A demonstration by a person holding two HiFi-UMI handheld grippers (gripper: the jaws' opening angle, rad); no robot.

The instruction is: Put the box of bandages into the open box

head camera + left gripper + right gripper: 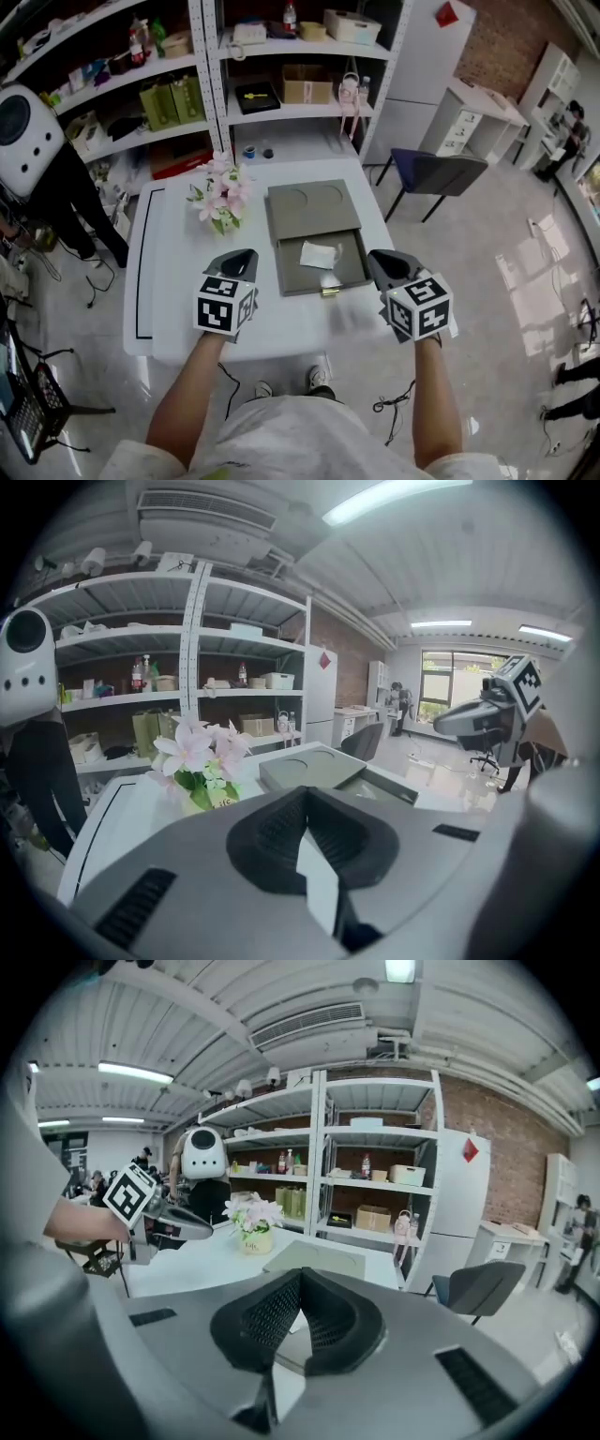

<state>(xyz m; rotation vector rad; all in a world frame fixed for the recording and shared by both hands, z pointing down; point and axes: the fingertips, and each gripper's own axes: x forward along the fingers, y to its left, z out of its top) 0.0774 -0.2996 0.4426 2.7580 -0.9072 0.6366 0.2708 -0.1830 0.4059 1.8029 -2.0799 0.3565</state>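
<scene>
A flat grey box (305,211) lies open in the middle of the white table (169,281), with its tray (349,272) toward me. A small white box of bandages (320,254) lies inside the tray. My left gripper (246,255) hovers over the table left of the tray, shut and holding nothing. My right gripper (375,258) hovers right of the tray, also shut and holding nothing. The left gripper view has the grey box (309,769) beyond the closed jaws and the right gripper (483,719) off to the right. The right gripper view looks over the grey box (319,1260).
A pot of pink flowers (220,199) stands on the table left of the grey box. Shelving (234,84) runs behind the table. A dark chair (436,173) is at the table's far right, and a white robot (23,127) stands at the left.
</scene>
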